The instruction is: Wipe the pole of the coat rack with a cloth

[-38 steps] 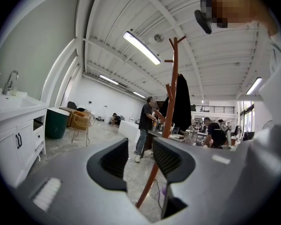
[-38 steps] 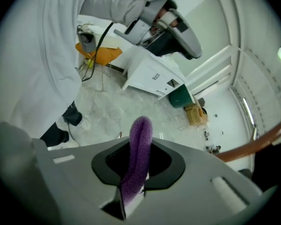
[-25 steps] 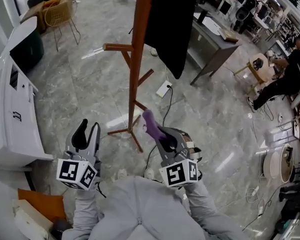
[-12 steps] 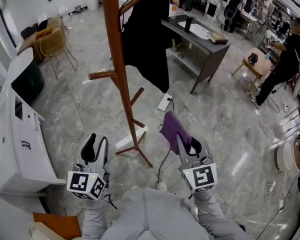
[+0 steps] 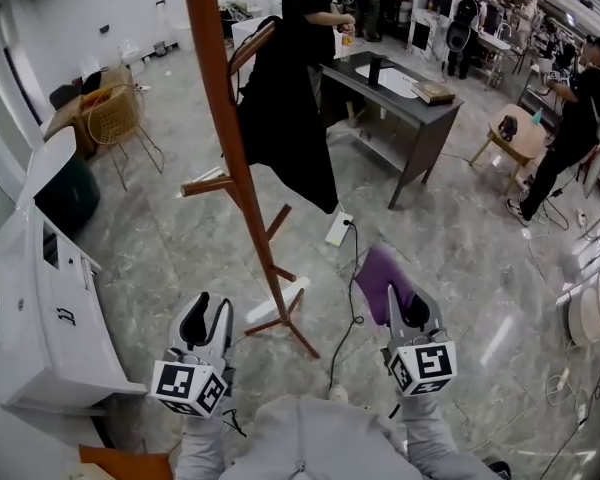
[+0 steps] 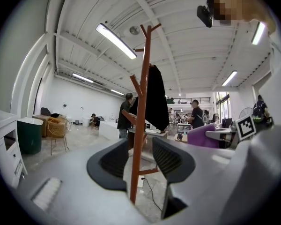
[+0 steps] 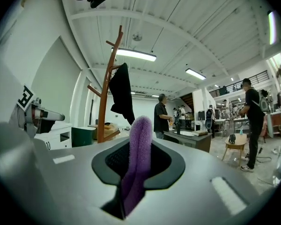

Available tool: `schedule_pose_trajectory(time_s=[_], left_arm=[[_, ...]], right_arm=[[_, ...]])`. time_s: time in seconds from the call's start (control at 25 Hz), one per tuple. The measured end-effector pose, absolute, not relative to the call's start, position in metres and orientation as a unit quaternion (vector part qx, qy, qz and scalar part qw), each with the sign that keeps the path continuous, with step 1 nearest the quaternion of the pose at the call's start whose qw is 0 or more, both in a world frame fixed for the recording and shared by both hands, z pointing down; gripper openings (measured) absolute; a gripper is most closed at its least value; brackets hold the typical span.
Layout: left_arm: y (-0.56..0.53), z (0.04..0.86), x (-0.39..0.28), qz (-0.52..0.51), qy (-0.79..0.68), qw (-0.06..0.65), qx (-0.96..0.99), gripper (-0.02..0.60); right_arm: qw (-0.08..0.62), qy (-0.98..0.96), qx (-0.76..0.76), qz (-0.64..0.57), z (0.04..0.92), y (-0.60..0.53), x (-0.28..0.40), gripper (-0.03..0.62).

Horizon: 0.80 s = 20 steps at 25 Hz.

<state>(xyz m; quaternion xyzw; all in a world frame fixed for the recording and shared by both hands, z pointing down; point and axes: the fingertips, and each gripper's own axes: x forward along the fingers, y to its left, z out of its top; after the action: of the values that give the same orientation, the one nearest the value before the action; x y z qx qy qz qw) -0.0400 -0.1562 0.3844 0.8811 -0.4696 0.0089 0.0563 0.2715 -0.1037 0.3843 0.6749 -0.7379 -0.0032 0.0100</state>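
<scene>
Two grippers up, both held low in the head view. The right gripper (image 5: 405, 306) has its fingers (image 7: 164, 165) closed on the purple cloth (image 5: 382, 273). In the right gripper view a folded strip of it stands up out of the narrow gap, its free end loose above the tips. The left gripper (image 5: 208, 310) carries nothing. Its fingers (image 6: 114, 165) stand moderately apart, and the left gripper view shows the lower pole (image 5: 235, 158) lined up in the gap but beyond the tips, not touched. The coat rack (image 5: 280, 303) stands on the grey marble floor (image 5: 450, 238), its feet at about 1 o'clock from the left gripper. The pole rises toward 12 o'clock and runs out of the top of the head view. A black coat (image 5: 285, 128) hangs from an upper peg at about 2 o'clock of the pole's middle. A dark desk (image 5: 405, 98) lies further off the same way, with people around it. The cloth is well apart from the pole, which sits at about 10 o'clock from it. Progress, as I judge it: the cloth is in hand and the rack is within approach, but no contact shows anywhere, so all the wiping appears left to do. The hanging coat may crowd the upper stretch.
</scene>
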Motion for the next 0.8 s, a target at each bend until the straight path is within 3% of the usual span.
schedule_pose_trajectory(time_s=[0.8], left_arm=[[-0.156,0.386,-0.04,0.007,-0.472,0.056,0.88,0.169]], right_arm=[[0.014,-0.744,0.668,0.002,0.392,-0.104,0.263,0.052]])
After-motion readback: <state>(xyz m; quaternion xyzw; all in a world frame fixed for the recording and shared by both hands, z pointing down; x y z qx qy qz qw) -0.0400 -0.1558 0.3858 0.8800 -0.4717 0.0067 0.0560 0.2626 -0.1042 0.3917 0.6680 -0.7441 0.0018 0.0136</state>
